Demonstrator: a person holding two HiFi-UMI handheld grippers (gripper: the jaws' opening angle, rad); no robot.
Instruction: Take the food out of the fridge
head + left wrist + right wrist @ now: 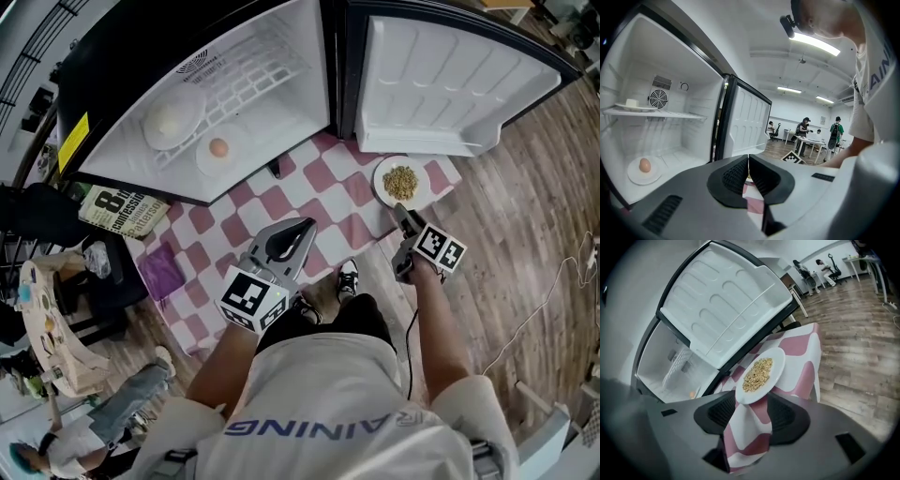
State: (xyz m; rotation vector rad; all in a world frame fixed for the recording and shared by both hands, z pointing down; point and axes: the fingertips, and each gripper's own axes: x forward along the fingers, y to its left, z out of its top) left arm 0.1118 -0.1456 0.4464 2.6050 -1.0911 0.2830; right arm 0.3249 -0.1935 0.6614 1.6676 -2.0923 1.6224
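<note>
White plastic lines the open fridge (281,112) at the left of the head view, and two items of food are inside it. A shelf plate (192,105) with a pale rounded lump sits on the wire shelf (253,66). Below it, an egg plate (208,164) carrying one egg (218,147) rests on the fridge floor near the front edge. Just outside the opening hangs the left gripper (302,230), jaws pressed together with nothing between them. The egg plate lies ahead of it and to its left — this looks the nearer hand for either item, though its jaws would have to part first. Both plates are round, so no long axis favours one approach; the front rim seems the natural hold. Further right, a pink-and-white checked cloth (281,202) lies in front of the fridge door (450,84), and on it sits a plate of grains (382,178), out of the fridge. The right gripper (403,214) is just behind that plate — jaws spread wide, the near rim at their tips, pads not pressing.
</note>
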